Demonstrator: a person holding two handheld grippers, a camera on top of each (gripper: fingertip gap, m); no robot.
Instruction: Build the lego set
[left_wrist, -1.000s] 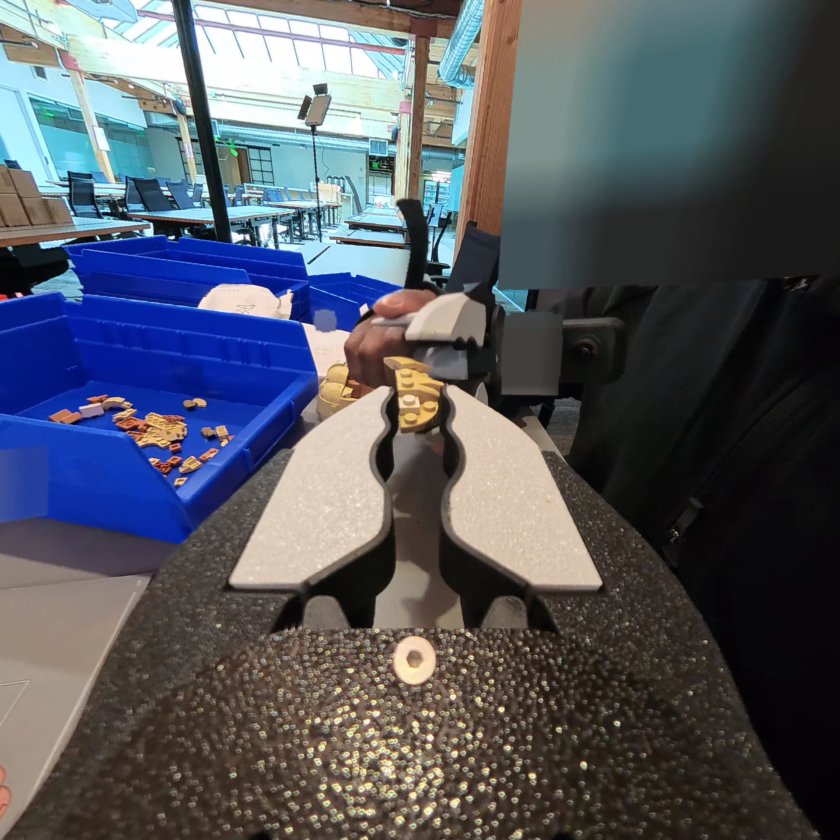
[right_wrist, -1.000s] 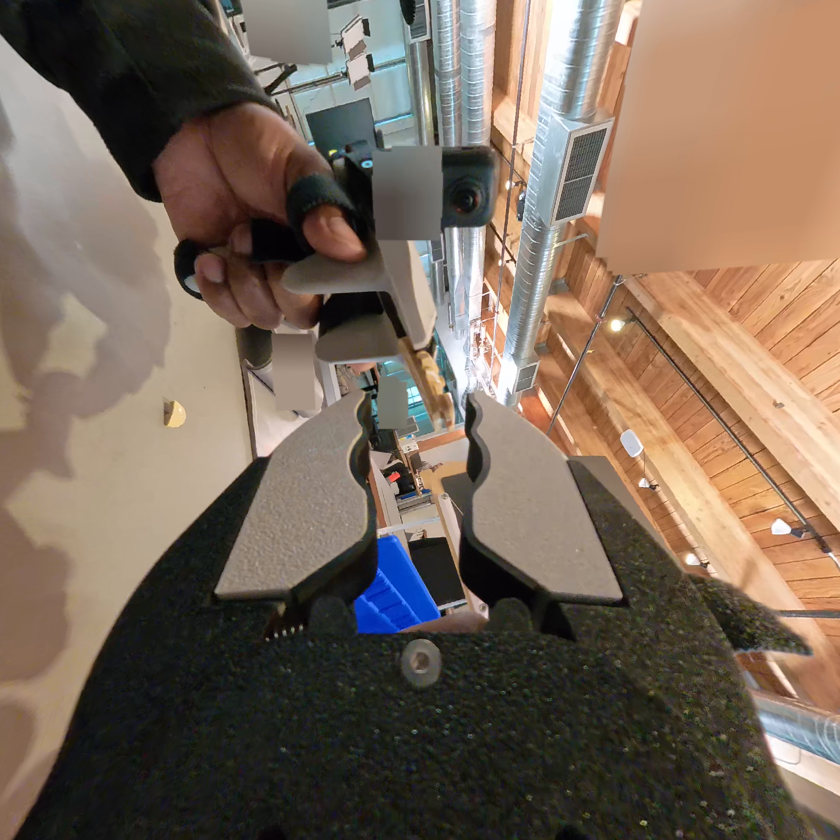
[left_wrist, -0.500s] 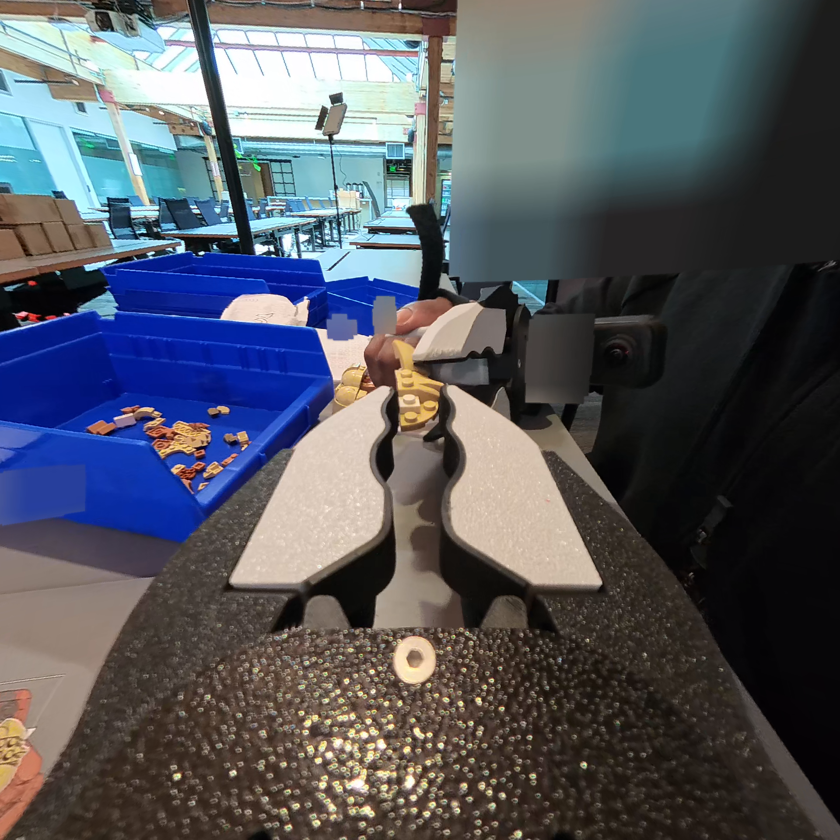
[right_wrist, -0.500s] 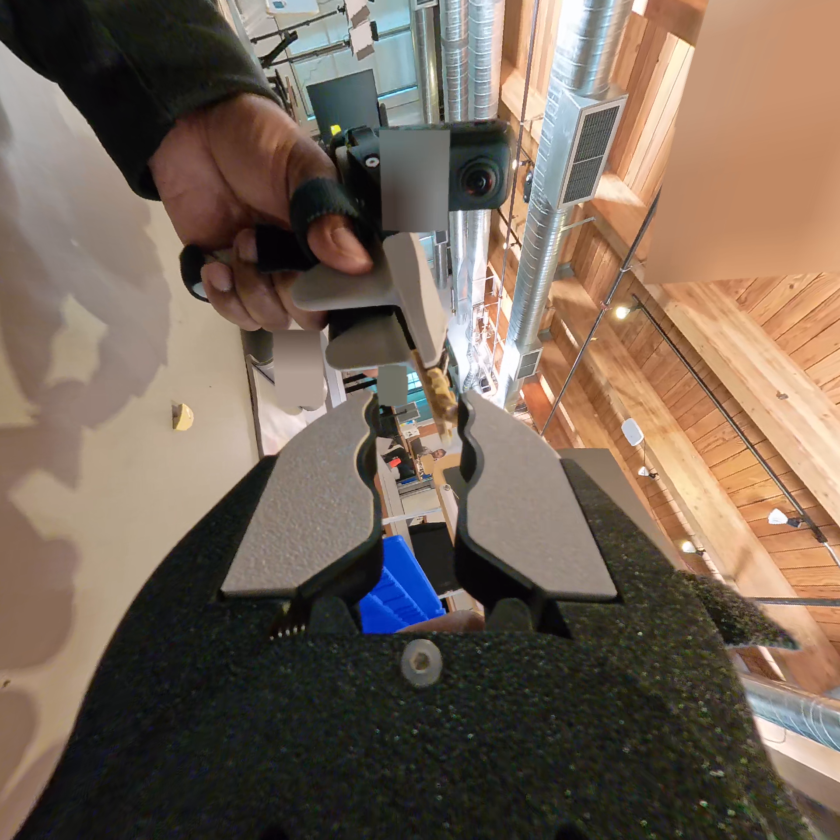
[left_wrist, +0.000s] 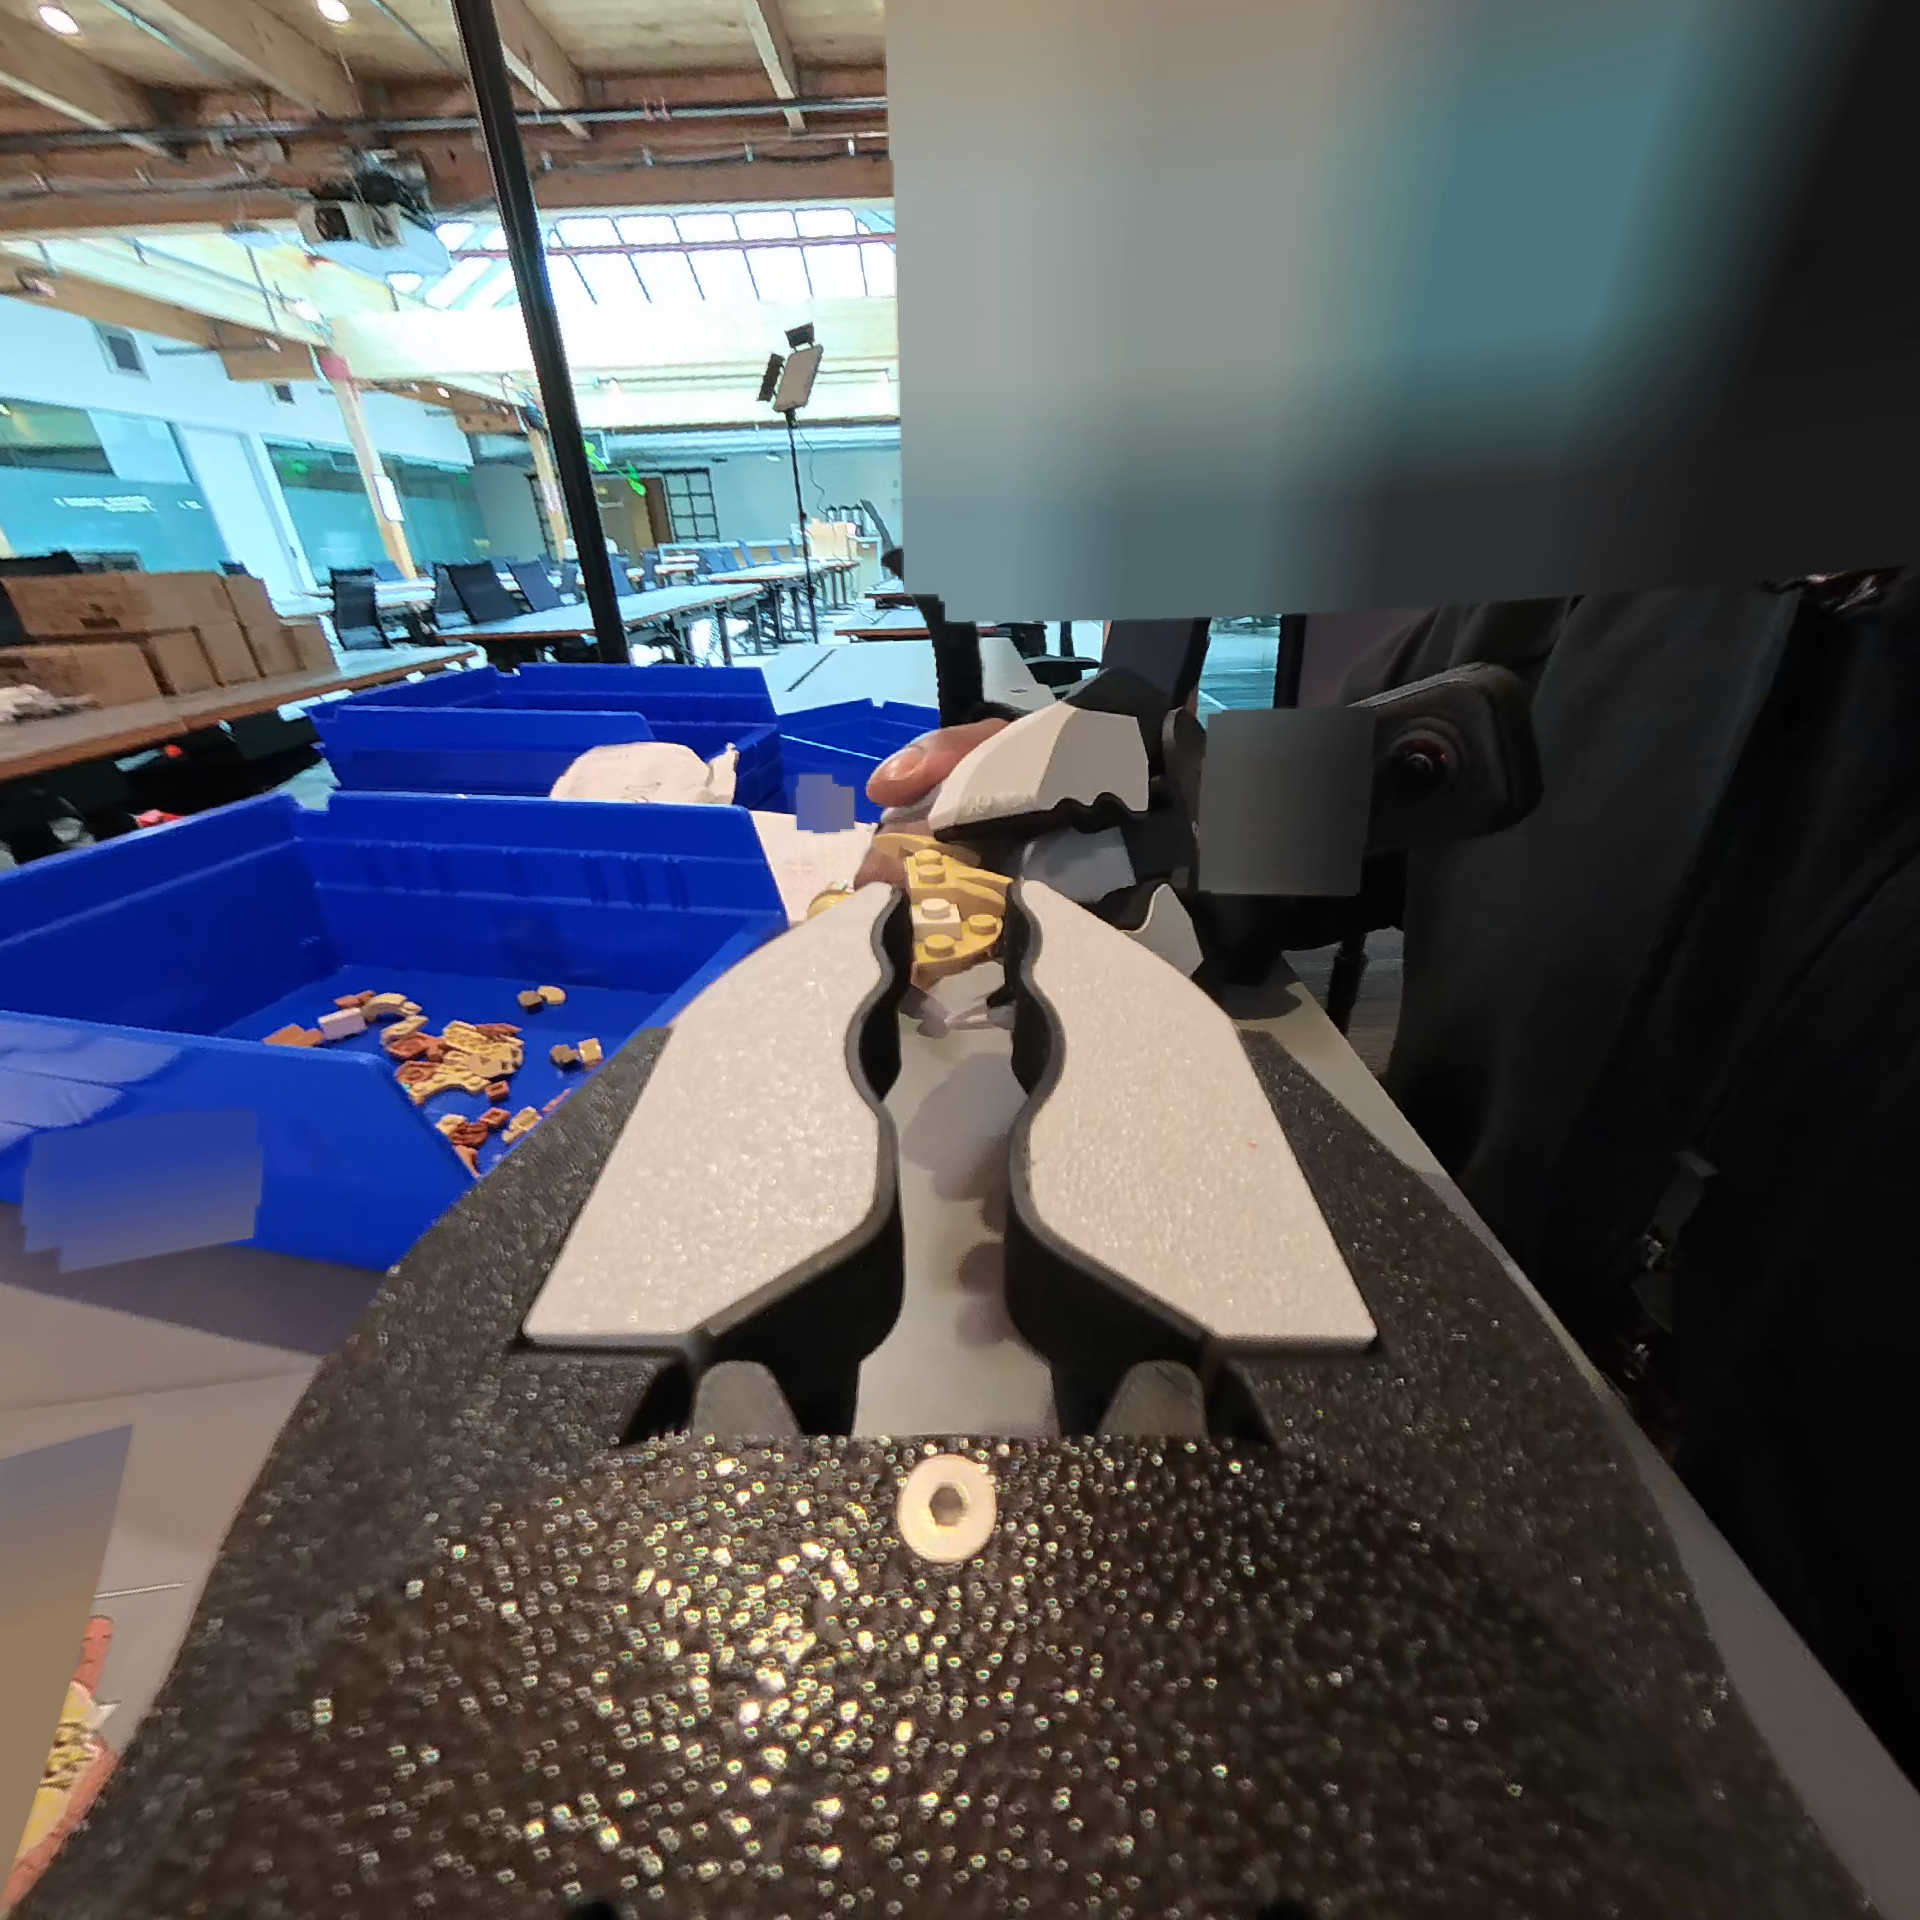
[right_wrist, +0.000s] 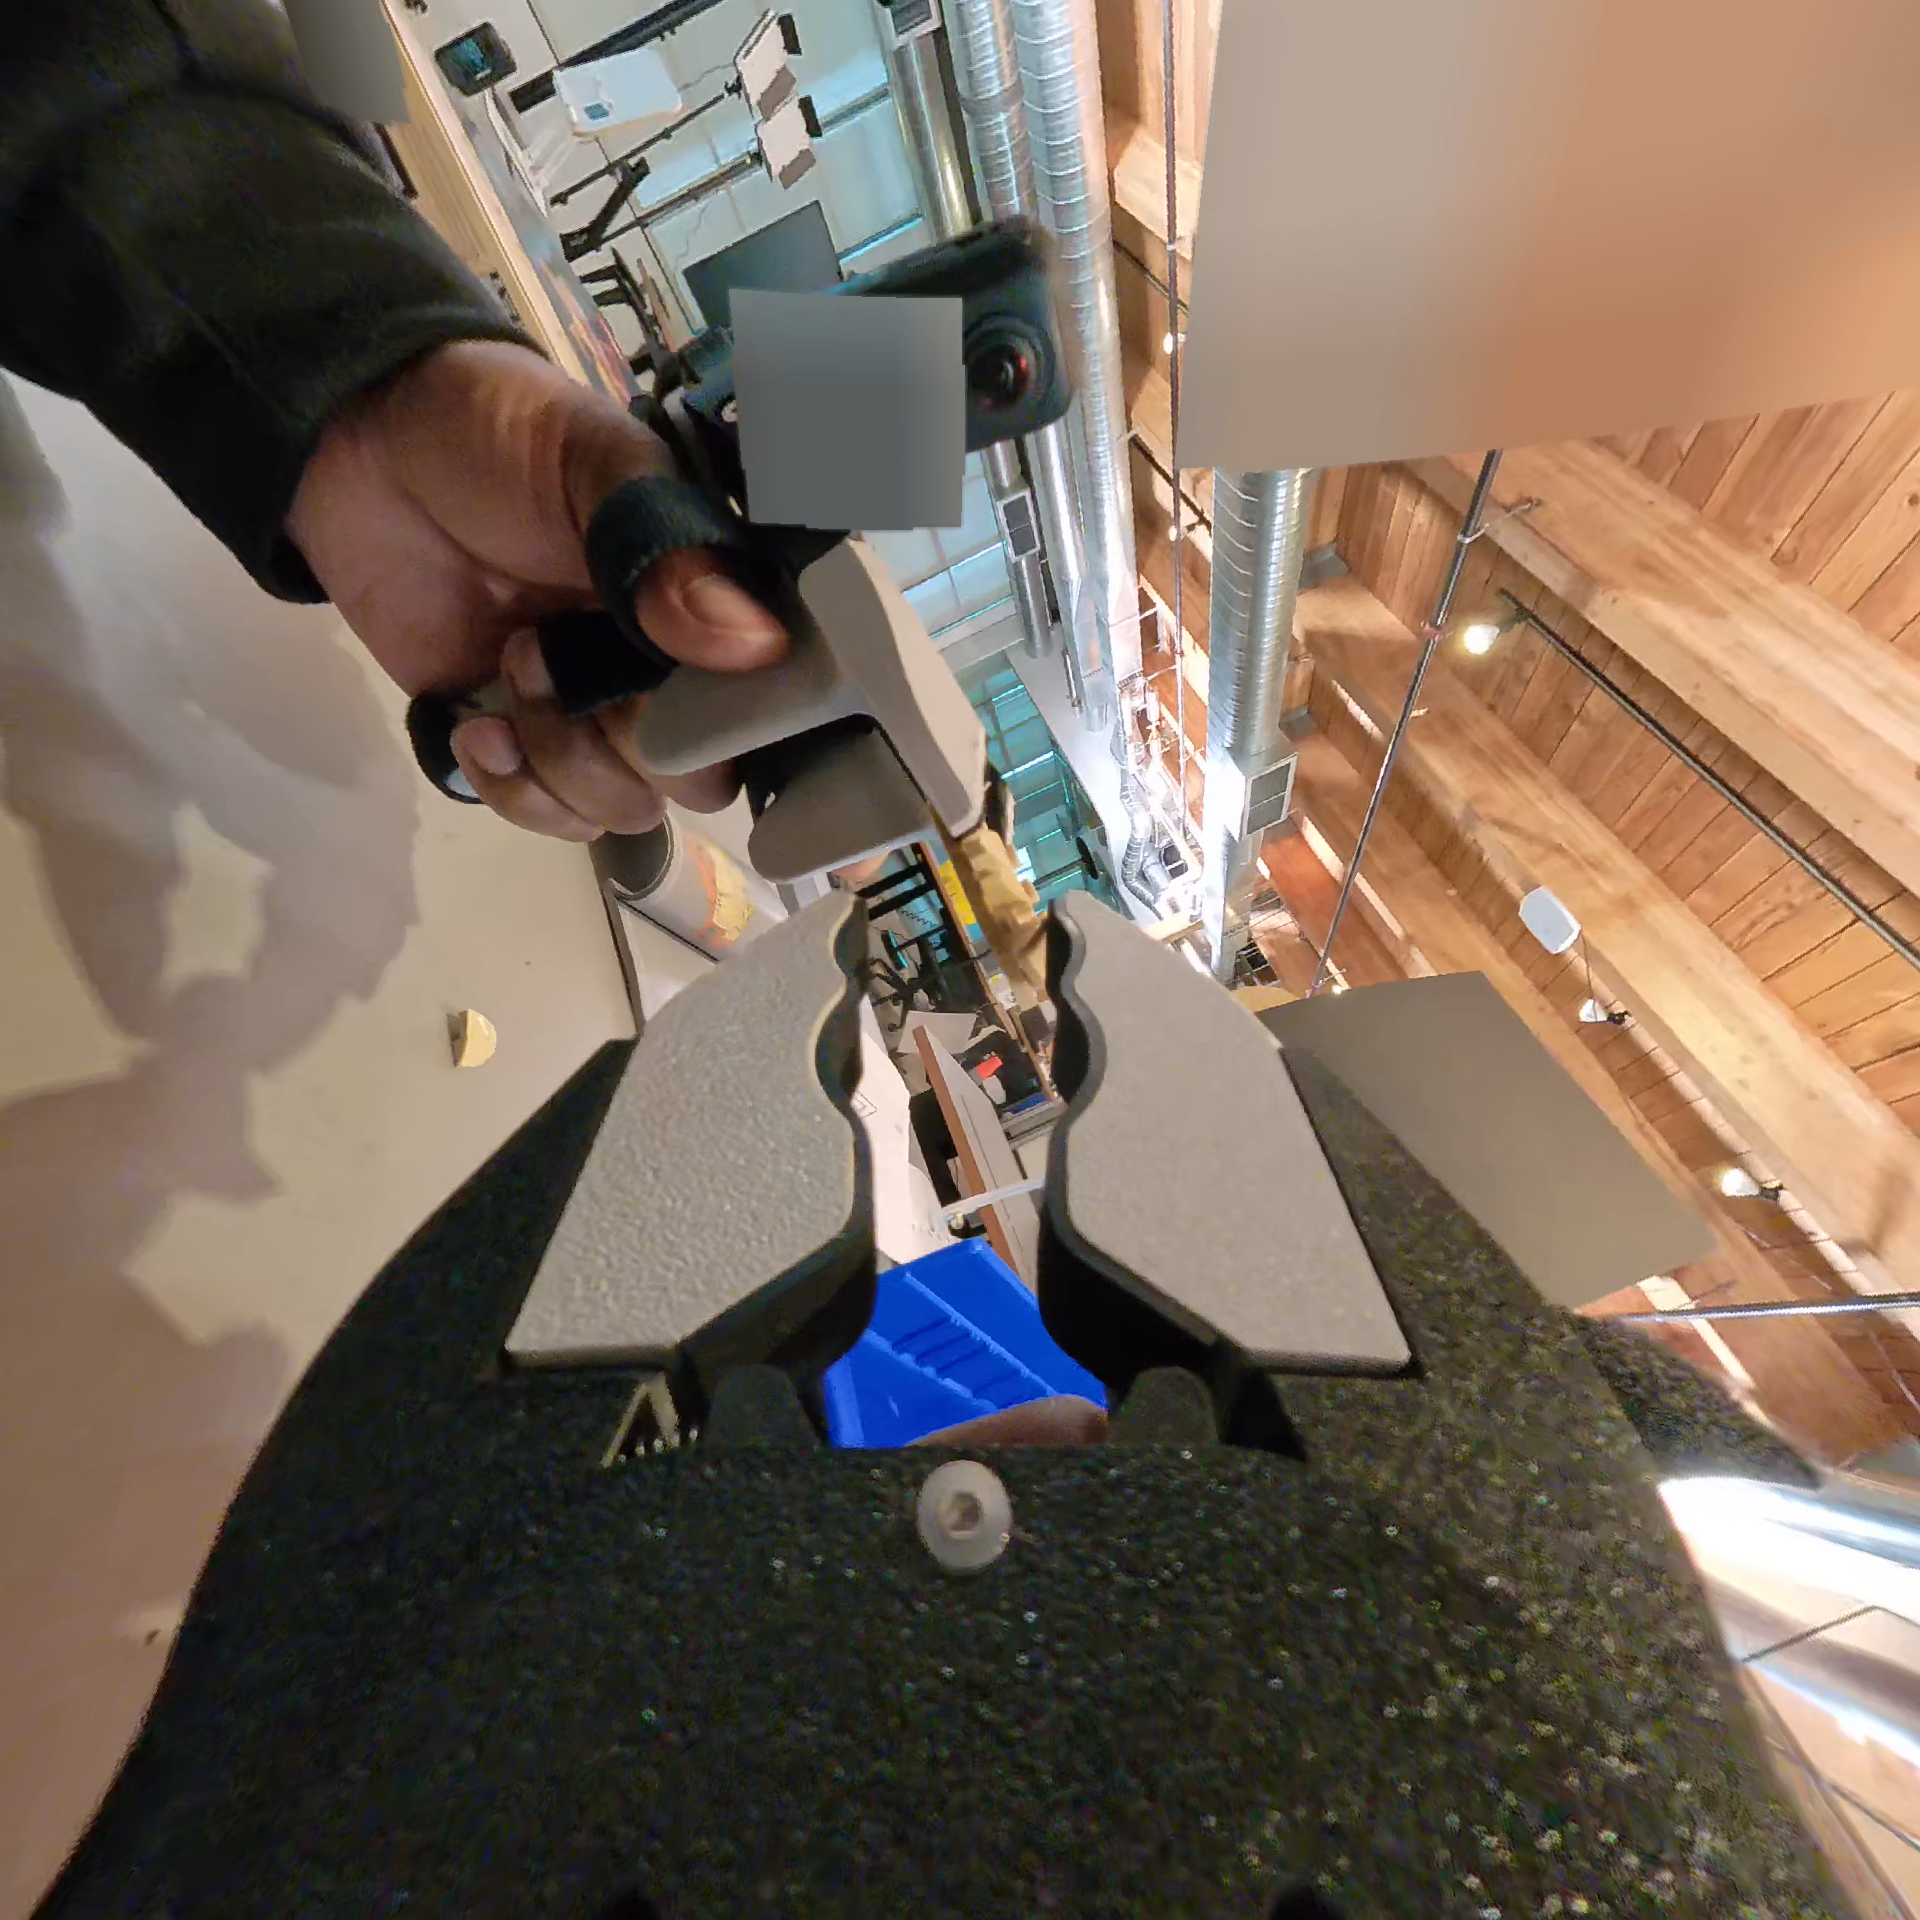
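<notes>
My left gripper (left_wrist: 951, 914) is shut on a tan lego plate (left_wrist: 954, 935) with studs and a small white piece on top, held above the grey table (left_wrist: 935, 1340). In the right wrist view the left gripper (right_wrist: 961, 831) shows in a person's hand, with the plate (right_wrist: 997, 883) edge-on. The plate's free end reaches between the fingertips of my right gripper (right_wrist: 956, 935). Its jaws stand apart, wider than the plate is thick, with the plate near the right finger. The right gripper (left_wrist: 997, 842) also shows in the left wrist view, just beyond the plate.
A blue bin (left_wrist: 540, 894) with several loose tan and brown pieces (left_wrist: 457, 1060) stands to the left, with more blue bins (left_wrist: 540, 727) and a white bag (left_wrist: 644, 774) behind. A small tan piece (right_wrist: 470, 1039) lies on the table. A person in dark clothing (left_wrist: 1662, 935) is at the right. The tips of both grippers are at nearly the same place.
My right gripper's jaws have narrowed and moved in around the plate's free end. My left gripper keeps hold of the plate and has tilted a little.
</notes>
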